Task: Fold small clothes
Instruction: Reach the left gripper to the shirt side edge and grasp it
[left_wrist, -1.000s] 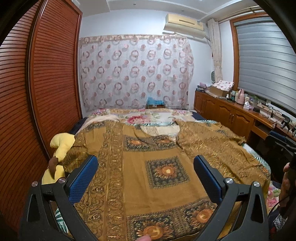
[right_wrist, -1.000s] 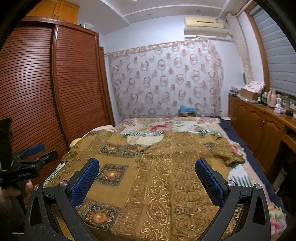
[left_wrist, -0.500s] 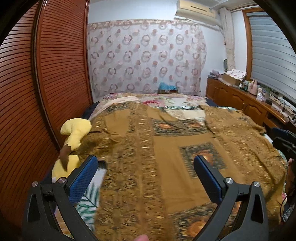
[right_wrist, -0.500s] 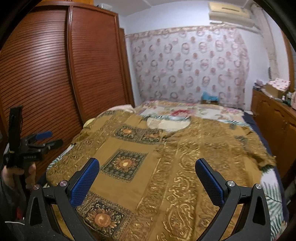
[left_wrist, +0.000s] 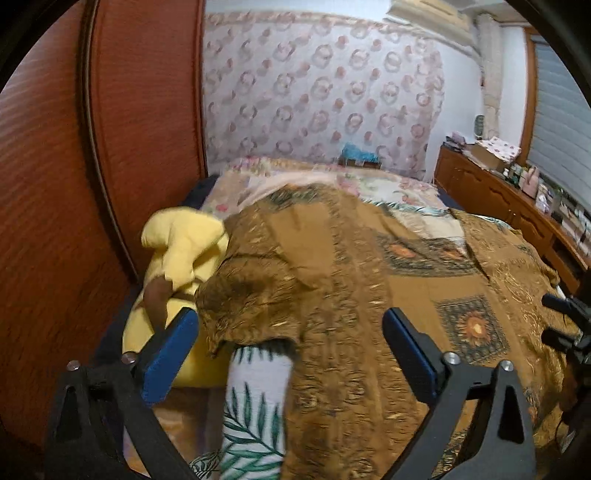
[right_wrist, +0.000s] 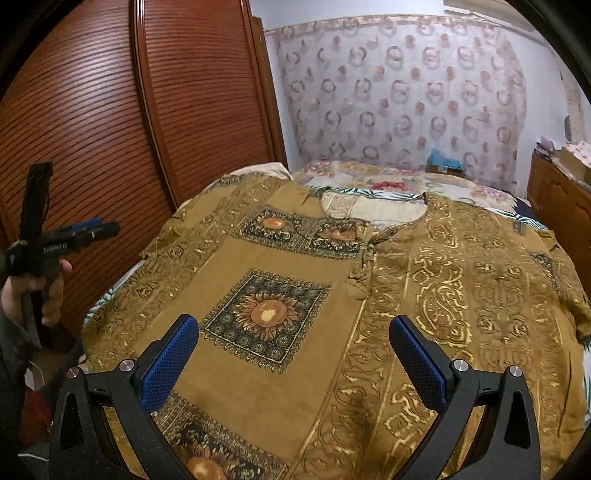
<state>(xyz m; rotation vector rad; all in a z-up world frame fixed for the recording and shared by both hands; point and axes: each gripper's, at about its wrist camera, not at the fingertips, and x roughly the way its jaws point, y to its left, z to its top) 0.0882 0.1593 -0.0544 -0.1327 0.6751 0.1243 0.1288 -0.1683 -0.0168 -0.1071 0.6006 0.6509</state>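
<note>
A brown and gold patterned short-sleeved top (right_wrist: 332, 295) lies spread flat on the bed, neckline toward the far wall. In the left wrist view the top (left_wrist: 351, 295) fills the middle and right, and its left sleeve (left_wrist: 251, 302) lies crumpled over the bed's left edge. My left gripper (left_wrist: 291, 332) is open and empty, above that sleeve. My right gripper (right_wrist: 295, 343) is open and empty, above the top's lower middle. The left gripper also shows in the right wrist view (right_wrist: 66, 236), held up at the bed's left side.
A yellow plush toy (left_wrist: 177, 258) lies between the bed's left edge and the red slatted wardrobe (right_wrist: 110, 110). A leaf-print sheet (left_wrist: 255, 406) shows under the sleeve. A wooden cabinet (left_wrist: 498, 199) with clutter runs along the right. A curtain (right_wrist: 406, 92) covers the far wall.
My left gripper has swung left and down toward the top's left sleeve and the plush toy. My right gripper has turned left and lowered over the top. Both stay open.
</note>
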